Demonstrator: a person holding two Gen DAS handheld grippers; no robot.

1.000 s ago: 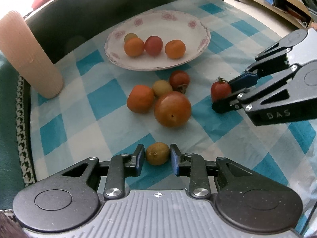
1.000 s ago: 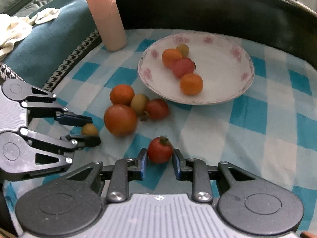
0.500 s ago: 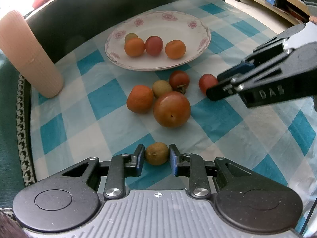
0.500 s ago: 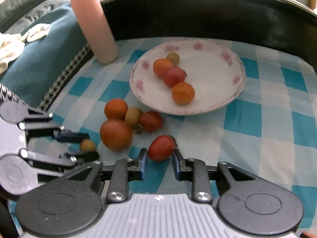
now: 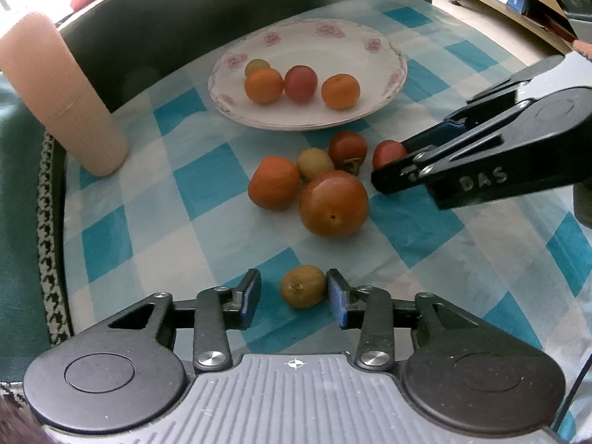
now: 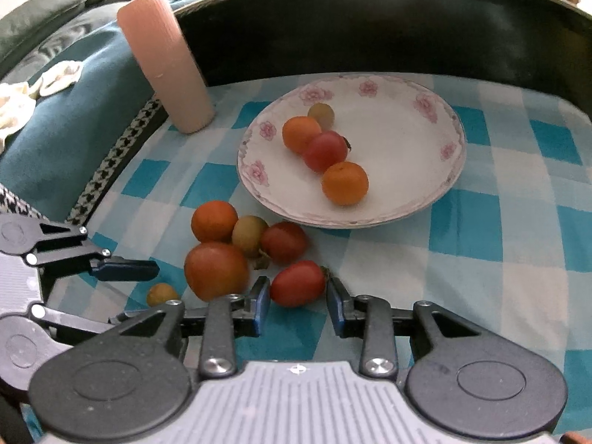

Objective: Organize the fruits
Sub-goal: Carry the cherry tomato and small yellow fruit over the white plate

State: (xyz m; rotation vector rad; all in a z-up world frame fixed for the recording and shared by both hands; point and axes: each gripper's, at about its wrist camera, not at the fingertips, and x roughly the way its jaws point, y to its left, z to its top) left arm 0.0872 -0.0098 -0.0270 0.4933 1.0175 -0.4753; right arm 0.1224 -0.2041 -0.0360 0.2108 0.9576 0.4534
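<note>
A small brownish-yellow fruit (image 5: 303, 286) lies on the checked cloth between the fingers of my open left gripper (image 5: 294, 298), touching only the right pad. My right gripper (image 6: 298, 305) is open around a red cherry tomato (image 6: 298, 283) lying sideways on the cloth, its stem pointing right. In the left wrist view that tomato (image 5: 386, 153) sits at the right gripper's (image 5: 388, 164) tips. Beside it are a big tomato (image 5: 333, 203), an orange fruit (image 5: 273, 183), a yellowish fruit (image 5: 315, 164) and a red tomato (image 5: 347, 148). The flowered plate (image 5: 355, 48) holds several fruits.
A pink ribbed tumbler (image 5: 63, 100) stands at the cloth's back left corner. A dark curved wall (image 6: 370, 29) rises right behind the plate. Teal fabric with a houndstooth border (image 6: 111, 162) runs along the left edge. Bare cloth (image 6: 499, 259) stretches right of the tomatoes.
Both grippers have opened. The small fruit and the cherry tomato, gripped before, now lie loose on the cloth. The right gripper carried its tomato forward to the cluster and set it down.
</note>
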